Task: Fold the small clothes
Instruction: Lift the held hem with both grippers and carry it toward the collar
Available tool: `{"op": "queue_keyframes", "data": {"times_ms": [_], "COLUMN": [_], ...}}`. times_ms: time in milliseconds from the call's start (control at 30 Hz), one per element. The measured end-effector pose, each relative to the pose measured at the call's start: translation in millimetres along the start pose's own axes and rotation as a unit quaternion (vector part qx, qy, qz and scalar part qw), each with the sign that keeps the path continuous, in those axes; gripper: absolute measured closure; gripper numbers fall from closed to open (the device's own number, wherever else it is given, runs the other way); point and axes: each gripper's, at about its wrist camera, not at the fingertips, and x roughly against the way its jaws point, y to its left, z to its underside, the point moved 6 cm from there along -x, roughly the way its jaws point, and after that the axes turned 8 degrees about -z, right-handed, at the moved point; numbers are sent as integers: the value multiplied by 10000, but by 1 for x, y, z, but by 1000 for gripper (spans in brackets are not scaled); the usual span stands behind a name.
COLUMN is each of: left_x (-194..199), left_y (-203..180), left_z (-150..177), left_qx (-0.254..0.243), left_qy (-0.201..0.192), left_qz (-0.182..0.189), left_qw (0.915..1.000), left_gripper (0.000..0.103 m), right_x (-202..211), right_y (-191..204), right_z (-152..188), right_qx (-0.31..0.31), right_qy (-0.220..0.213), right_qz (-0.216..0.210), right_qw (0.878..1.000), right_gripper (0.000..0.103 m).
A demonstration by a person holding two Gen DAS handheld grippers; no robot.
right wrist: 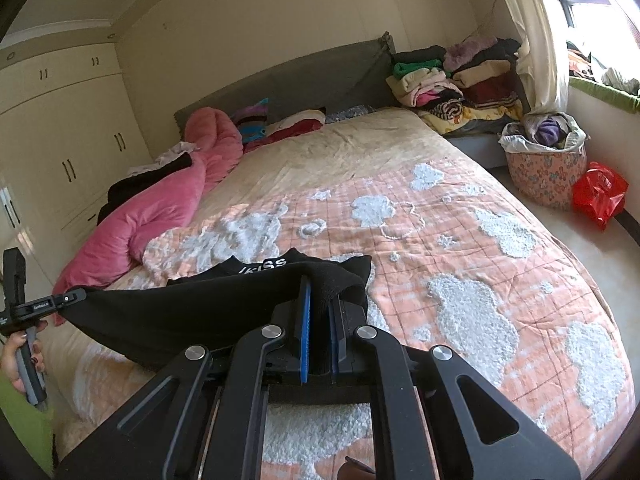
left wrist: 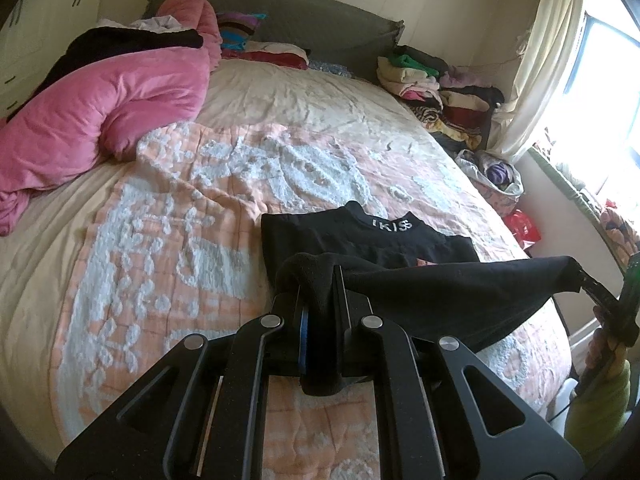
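Observation:
A small black garment (left wrist: 440, 292) with white lettering on its waistband (left wrist: 390, 225) lies partly on the bed. Its near edge is lifted and stretched between both grippers. My left gripper (left wrist: 318, 280) is shut on the garment's left corner. My right gripper (right wrist: 320, 284) is shut on the right corner; it also shows in the left wrist view (left wrist: 580, 278). The left gripper also shows at the left of the right wrist view (right wrist: 80, 294). The garment (right wrist: 192, 312) hangs taut above the peach and white quilt (right wrist: 460, 264). The waistband end (right wrist: 266, 266) rests on the quilt.
A pink duvet (left wrist: 100, 108) is bunched on the bed's left side. Piles of folded clothes (right wrist: 452, 80) sit by the headboard's right end. A floral basket (right wrist: 542, 168) and a red bag (right wrist: 598, 192) stand on the floor by the window. Wardrobes (right wrist: 60, 140) line the left wall.

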Motion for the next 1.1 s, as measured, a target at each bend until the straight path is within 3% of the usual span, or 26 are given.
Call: {"op": "queue_keyframes", "data": {"times_ms": [633,1100], "left_x": [-58,-104], "left_y": [10,19], "left_z": [-22,-17], "left_qx": [119,184], "left_qy": [167,335], "left_qz": [-270,-444], "left_qw": [9994,9983], "left_gripper": [100,98], "right_x": [-67,-115], "right_y": [-23,-44], "right_z": [-19,-5], "right_qx": [-107,-227], "right_qy": [278,675], "right_qz": [205,414], "right_qw": [9993,9966], "right_gripper": [97,96]}}
